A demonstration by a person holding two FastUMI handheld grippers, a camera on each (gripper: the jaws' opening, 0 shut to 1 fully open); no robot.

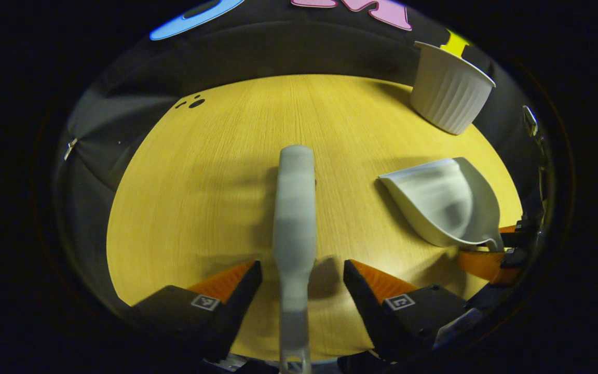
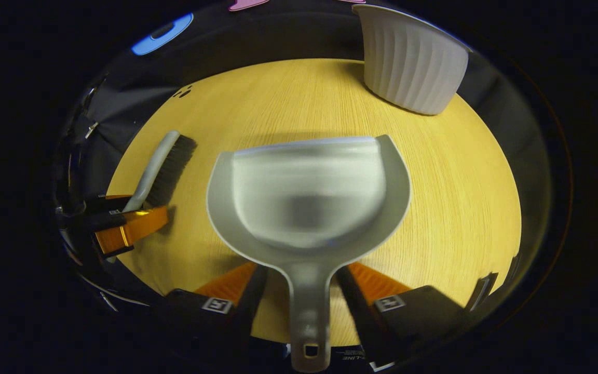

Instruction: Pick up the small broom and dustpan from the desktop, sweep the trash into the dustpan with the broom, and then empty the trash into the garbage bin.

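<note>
The small grey broom [image 1: 295, 218] runs straight up the middle of the left gripper view, its handle lying between the fingers of my left gripper [image 1: 301, 266]. The jaws stand open, with a gap on each side of the handle. In the right gripper view the broom's dark bristles [image 2: 174, 161] face right. The pale dustpan [image 2: 309, 192] sits mouth away from me, its handle between the fingers of my right gripper [image 2: 301, 271], which is also open and not pressing on it. Dark trash specks [image 1: 195, 102] lie at the table's far left. The white ribbed garbage bin [image 1: 449, 88] stands at the far right.
The wooden tabletop [image 1: 216, 171] is round-edged, with black cloth behind it. Each view also catches the other gripper: the right gripper [image 1: 491, 259] at the dustpan [image 1: 442, 202] handle, and the left gripper [image 2: 127, 224] at the broom [image 2: 156, 166] handle. The bin [image 2: 410, 62] is just beyond the dustpan.
</note>
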